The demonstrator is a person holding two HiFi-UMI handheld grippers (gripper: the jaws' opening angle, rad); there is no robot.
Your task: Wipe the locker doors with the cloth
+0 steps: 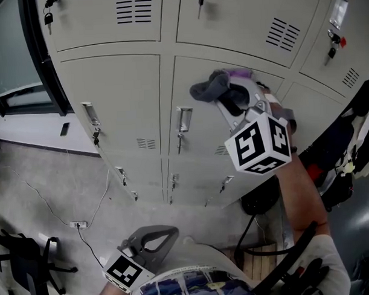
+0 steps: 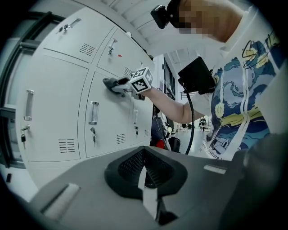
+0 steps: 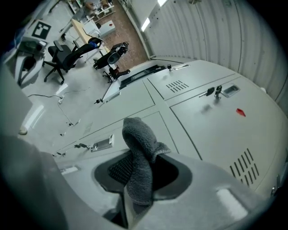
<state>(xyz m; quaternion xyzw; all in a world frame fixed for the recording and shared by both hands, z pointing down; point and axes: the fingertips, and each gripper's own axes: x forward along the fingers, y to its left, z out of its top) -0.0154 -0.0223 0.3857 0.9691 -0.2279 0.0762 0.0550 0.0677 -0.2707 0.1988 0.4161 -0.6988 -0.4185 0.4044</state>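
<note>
Two grippers show. The right gripper has its fingers clamped on a grey cloth. The cloth's free end bunches just beyond the fingertips, close to a pale locker door, and the door's handle lies to the left of the fingers. The left gripper hangs low, well apart from the lockers, with its fingers pressed together.

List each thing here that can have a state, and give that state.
Left gripper, shut, empty.
Right gripper, shut on the cloth.
Cloth, bunched, clamped between the jaws.
Locker doors, closed.
Keys, hanging from a lock.
</note>
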